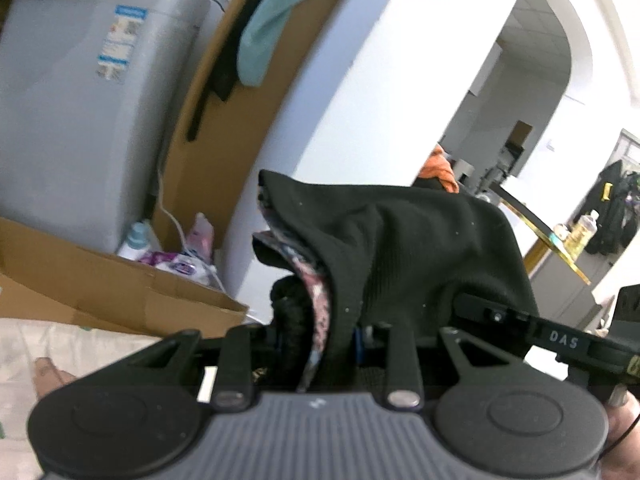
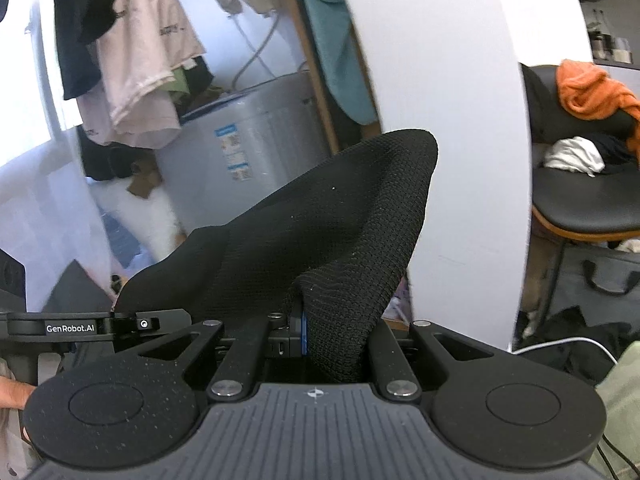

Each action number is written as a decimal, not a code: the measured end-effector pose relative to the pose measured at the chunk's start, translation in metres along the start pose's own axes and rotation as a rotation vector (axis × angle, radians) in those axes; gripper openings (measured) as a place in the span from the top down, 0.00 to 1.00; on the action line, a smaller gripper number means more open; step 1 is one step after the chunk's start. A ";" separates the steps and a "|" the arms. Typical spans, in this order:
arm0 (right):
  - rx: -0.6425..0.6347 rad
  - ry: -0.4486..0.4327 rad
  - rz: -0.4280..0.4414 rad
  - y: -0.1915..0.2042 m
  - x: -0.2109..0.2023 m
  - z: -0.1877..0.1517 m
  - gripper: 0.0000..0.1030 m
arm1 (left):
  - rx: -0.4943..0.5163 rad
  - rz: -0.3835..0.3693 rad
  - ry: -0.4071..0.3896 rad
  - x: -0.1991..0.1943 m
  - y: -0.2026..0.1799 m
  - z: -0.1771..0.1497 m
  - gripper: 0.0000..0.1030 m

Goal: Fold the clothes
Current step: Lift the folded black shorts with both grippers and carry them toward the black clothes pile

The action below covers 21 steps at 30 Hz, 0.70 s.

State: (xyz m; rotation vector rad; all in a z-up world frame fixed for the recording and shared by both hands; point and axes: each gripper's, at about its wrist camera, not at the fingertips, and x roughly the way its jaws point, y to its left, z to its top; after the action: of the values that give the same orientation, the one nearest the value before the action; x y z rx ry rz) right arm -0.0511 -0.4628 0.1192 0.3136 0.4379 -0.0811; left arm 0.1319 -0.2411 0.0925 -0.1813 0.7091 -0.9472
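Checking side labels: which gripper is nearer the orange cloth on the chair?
Right. The orange cloth looms large just right of the right gripper; from the left gripper it shows small, far beyond the black garment both grip.

Left claw (image 1: 320, 336): garment (image 1: 400, 248) sitting between its fingers, bunching up ahead of it. Right claw (image 2: 320, 340): same garment (image 2: 320, 220) rising in front of it. Washing machine (image 1: 88, 112) standing at the left, behind a cardboard box (image 1: 120, 292); bottles and packets (image 1: 176, 256) lying in that box. Towel (image 1: 276, 20) hanging to the right of the machine. Pillar (image 2: 440, 100) standing behind the garment. Chair (image 2: 592, 200) sitting right of the pillar, with clothes (image 2: 588, 92) piling on its seat. Shirts (image 2: 140, 52) hanging above the machine at the left.
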 end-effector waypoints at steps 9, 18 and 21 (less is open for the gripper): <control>0.030 0.007 -0.096 -0.043 0.012 -0.039 0.93 | 0.006 -0.059 0.036 0.041 0.004 -0.041 0.69; 0.072 0.018 -0.153 -0.080 0.036 -0.076 0.93 | -0.014 -0.102 0.067 0.081 0.019 -0.067 0.69; 0.084 0.023 -0.172 -0.090 0.045 -0.088 0.93 | -0.013 -0.110 0.083 0.099 0.025 -0.078 0.69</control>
State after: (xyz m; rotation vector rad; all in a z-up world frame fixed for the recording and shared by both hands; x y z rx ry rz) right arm -0.0588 -0.5211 -0.0008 0.3597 0.4848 -0.2647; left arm 0.1376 -0.2932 -0.0254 -0.1945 0.7881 -1.0599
